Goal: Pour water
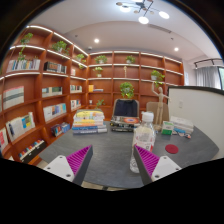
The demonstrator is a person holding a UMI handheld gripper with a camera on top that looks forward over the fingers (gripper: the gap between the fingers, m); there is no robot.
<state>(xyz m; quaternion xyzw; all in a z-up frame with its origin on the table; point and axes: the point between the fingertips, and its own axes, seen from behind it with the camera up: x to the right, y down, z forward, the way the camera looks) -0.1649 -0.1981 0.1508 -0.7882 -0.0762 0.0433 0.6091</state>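
A clear plastic water bottle (pixel 145 133) with a pale cap stands upright on the grey table (pixel 110 148), just ahead of the right finger. My gripper (pixel 113 163) is open and empty, its two fingers with magenta pads (pixel 79 161) spread wide above the near part of the table. The bottle is not between the fingers; it stands a little beyond the right one.
A red round coaster-like thing (pixel 171 149) lies right of the bottle. Stacks of books (pixel 89 121) and boxes (pixel 125 123) sit at the table's far side, with small containers (pixel 181 127) at the far right. Bookshelves (pixel 40 95) line the walls; a whiteboard (pixel 196 105) stands at right.
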